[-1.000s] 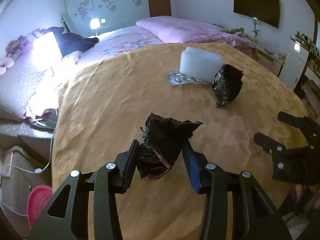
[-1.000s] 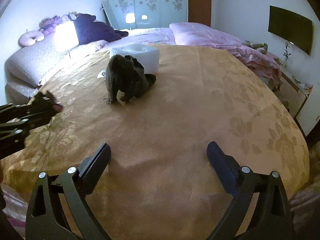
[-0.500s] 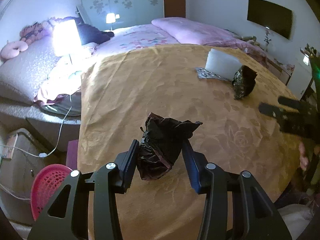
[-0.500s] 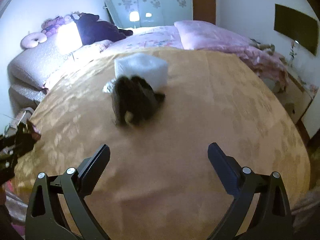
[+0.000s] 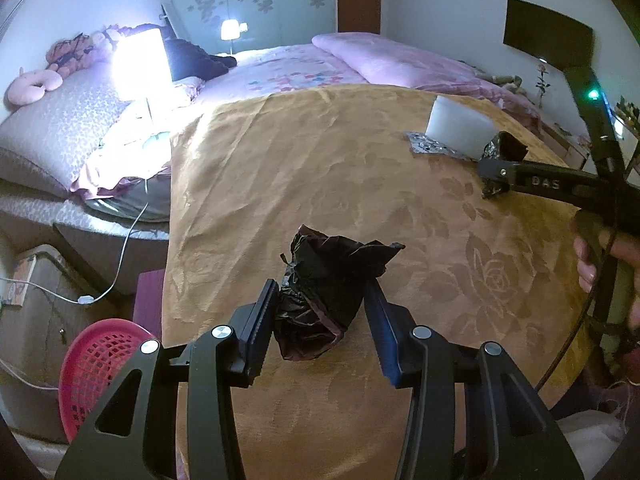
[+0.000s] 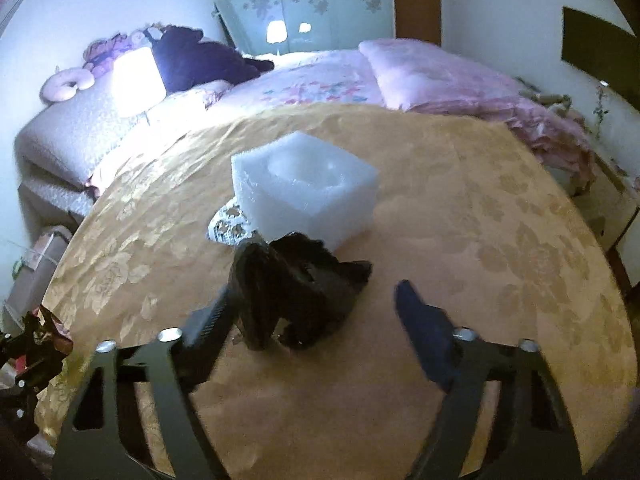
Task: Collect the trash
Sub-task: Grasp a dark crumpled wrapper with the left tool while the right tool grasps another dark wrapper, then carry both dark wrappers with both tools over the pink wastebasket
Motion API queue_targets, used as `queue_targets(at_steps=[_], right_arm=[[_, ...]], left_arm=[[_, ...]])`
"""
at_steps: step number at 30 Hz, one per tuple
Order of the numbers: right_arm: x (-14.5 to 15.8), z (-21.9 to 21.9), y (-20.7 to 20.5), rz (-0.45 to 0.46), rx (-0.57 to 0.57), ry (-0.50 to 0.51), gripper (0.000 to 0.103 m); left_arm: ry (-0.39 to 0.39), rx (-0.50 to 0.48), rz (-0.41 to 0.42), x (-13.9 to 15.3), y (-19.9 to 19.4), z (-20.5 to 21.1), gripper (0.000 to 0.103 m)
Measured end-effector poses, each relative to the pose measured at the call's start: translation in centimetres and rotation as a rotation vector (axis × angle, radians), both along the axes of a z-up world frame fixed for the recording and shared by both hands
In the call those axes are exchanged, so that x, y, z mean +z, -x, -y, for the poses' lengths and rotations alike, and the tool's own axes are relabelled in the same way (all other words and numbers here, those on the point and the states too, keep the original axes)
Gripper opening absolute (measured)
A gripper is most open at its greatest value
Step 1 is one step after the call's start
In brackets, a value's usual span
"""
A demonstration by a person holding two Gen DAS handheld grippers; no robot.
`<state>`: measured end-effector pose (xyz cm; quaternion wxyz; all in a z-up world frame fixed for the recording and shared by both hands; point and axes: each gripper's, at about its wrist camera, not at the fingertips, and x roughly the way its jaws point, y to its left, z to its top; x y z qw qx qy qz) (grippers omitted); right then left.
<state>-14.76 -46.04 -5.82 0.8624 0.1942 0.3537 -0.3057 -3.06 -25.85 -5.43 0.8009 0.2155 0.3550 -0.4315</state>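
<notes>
The right gripper (image 6: 316, 312), jaws just closing but not yet gripping, straddles the dark crumpled wrapper (image 6: 296, 292), which lies just in front of the white foam block (image 6: 308, 192). The left gripper (image 5: 320, 320), farther off, is clamped on another black wad (image 5: 328, 288).

two black wads (image 5: 328, 292) (image 6: 296, 296), one foam block (image 6: 308, 188)

Home bedroom. Bed (image 5: 312, 72) with pink floral bedding and pillow (image 5: 372, 54); lit lamp (image 5: 140, 64) and soft toys (image 5: 34, 86) left of bed; wardrobe (image 5: 256, 0) with flower-patterned doors behind bed; gold cloth (image 5: 320, 176) at bed's foot.
</notes>
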Motion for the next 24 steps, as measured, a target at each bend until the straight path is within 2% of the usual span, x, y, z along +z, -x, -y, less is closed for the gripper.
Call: queue_targets(at_steps=[1, 4, 7, 16, 24], right_arm=[[-0.2, 0.1, -0.1, 0.001, 0.005, -0.011, 0.057], [-0.4, 0.0, -0.2, 0.005, 0.018, -0.023, 0.046], [-0.3, -0.5, 0.3, 0.014, 0.027, -0.019, 0.043], [0.1, -3.2, 2.0, 0.066, 0.065, -0.05, 0.042], [0.1, -6.9, 3.0, 0.072, 0.116, -0.058, 0.042]], left_arm=[[-0.002, 0.0, 0.003, 0.0, 0.0, 0.0, 0.043], [-0.005, 0.009, -0.001, -0.1, -0.3, 0.0, 0.043], [-0.005, 0.018, -0.005, -0.2, -0.4, -0.1, 0.043], [-0.005, 0.027, 0.003, 0.1, -0.3, -0.4, 0.043], [-0.008, 0.031, 0.008, 0.4, 0.1, -1.1, 0.043]])
